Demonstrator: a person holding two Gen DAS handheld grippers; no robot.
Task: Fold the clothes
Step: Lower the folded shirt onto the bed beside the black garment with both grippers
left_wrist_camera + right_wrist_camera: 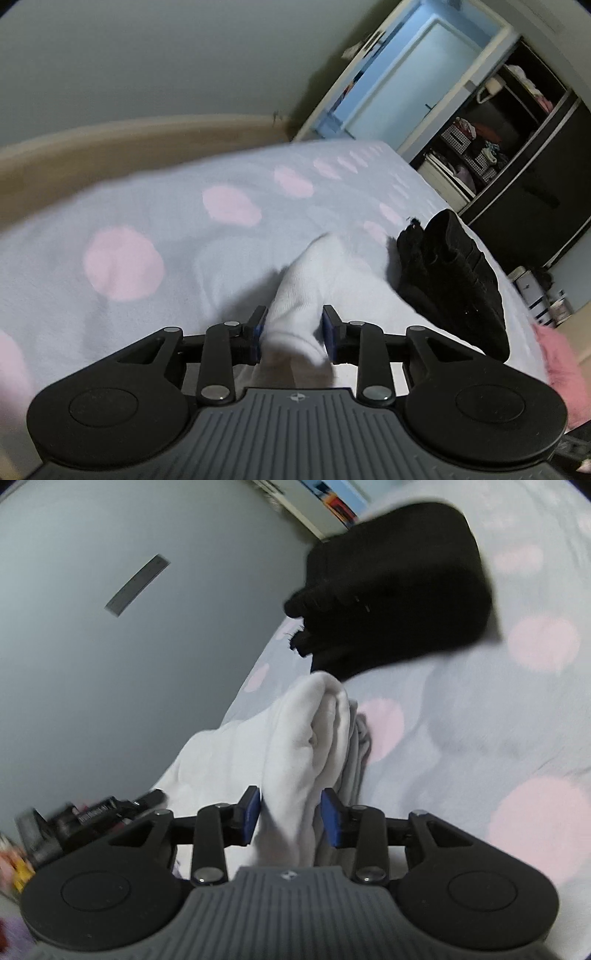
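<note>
Pink-spotted bedsheet [155,206], grey wall [147,59].

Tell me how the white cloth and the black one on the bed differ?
The white garment is pale and bunched up between both grippers' fingers; the black garment is dark, lying as a compact folded stack, untouched. The white one is nearer the grippers, the black one beyond it. Both lie on the dotted bedsheet.

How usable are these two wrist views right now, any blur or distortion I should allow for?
Left wrist view: the spotted bedsheet and white garment are smeared by motion, while the left tongs stay sharp; the fisheye bends the headboard. Right wrist view: the black folded clothes have soft edges, the right tongs are crisp, and the light is dim and flat.
</note>
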